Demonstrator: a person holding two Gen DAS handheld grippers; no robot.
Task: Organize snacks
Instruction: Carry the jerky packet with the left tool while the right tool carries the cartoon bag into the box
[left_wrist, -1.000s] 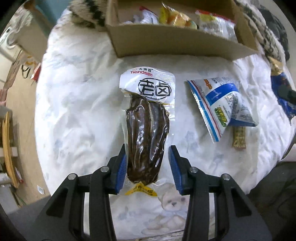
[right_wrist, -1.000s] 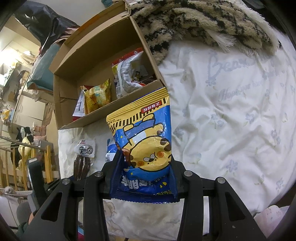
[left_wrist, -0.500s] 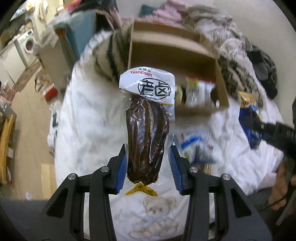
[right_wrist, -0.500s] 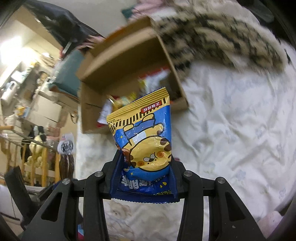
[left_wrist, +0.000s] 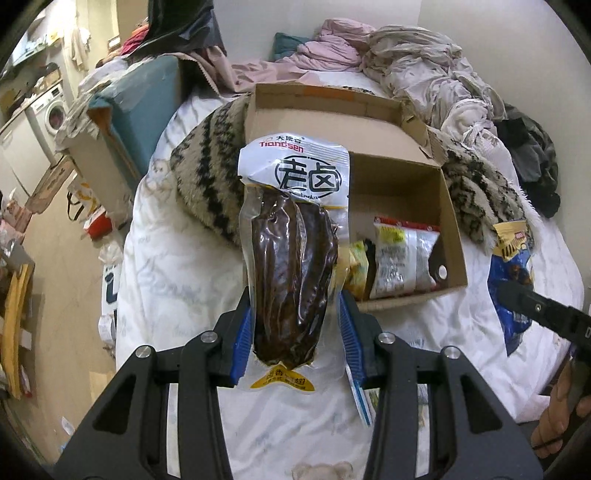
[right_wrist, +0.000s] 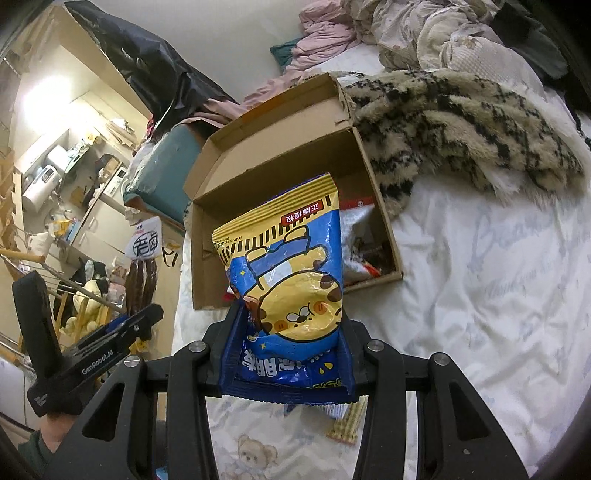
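Here the left tongs (left_wrist: 295, 339) clamp the lower end of a vacuum-sealed brown meat pack (left_wrist: 293, 280), held aloft with the cardboard box (left_wrist: 452, 221) at two o'clock behind it. The right tongs (right_wrist: 284, 354) pinch the bottom of a puffy blue-and-yellow chip bag (right_wrist: 291, 273), the box at twelve o'clock. The meat pack looks dense, slick and floppy, so grip low on its body; the chip bag seems light and crushable, best taken at the seam.

open box (left_wrist: 402, 199) top, left half bare
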